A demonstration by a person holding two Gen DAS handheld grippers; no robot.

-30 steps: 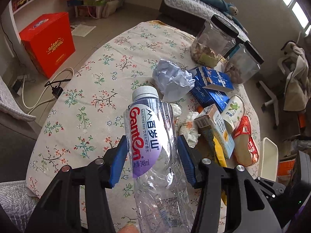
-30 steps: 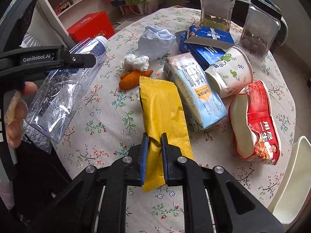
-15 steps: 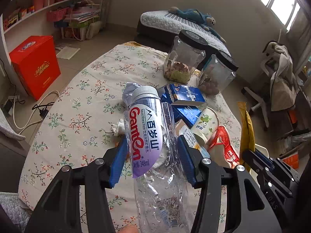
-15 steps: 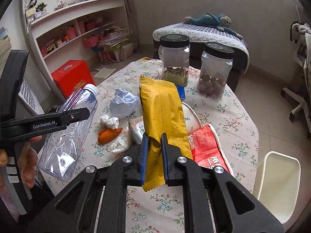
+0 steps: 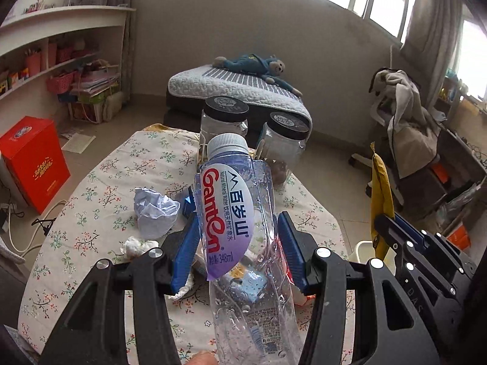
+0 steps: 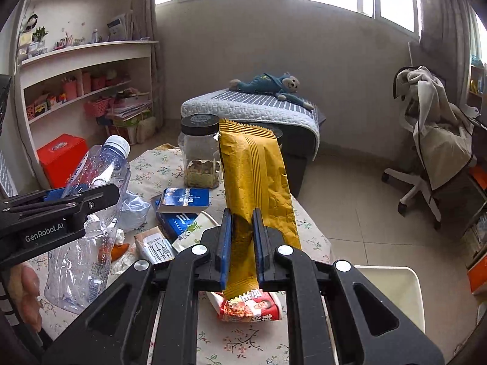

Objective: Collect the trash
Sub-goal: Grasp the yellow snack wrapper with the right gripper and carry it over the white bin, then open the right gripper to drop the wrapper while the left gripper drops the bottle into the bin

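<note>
Nearest, the left tongs (image 5: 237, 252) pinch a clear water bottle (image 5: 240, 228) around its middle, its long axis pointing away, cap far. To their right, the right tongs (image 6: 240, 243) are pressed together on a yellow wrapper (image 6: 258, 188) standing upright. Both are lifted off the bench (image 5: 100, 200). The white bin (image 6: 392, 292) lies low on the right, so the right hand looks nearer it.

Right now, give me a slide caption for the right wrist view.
Right gripper shut on a yellow snack wrapper, raised above the littered floral table.
</note>
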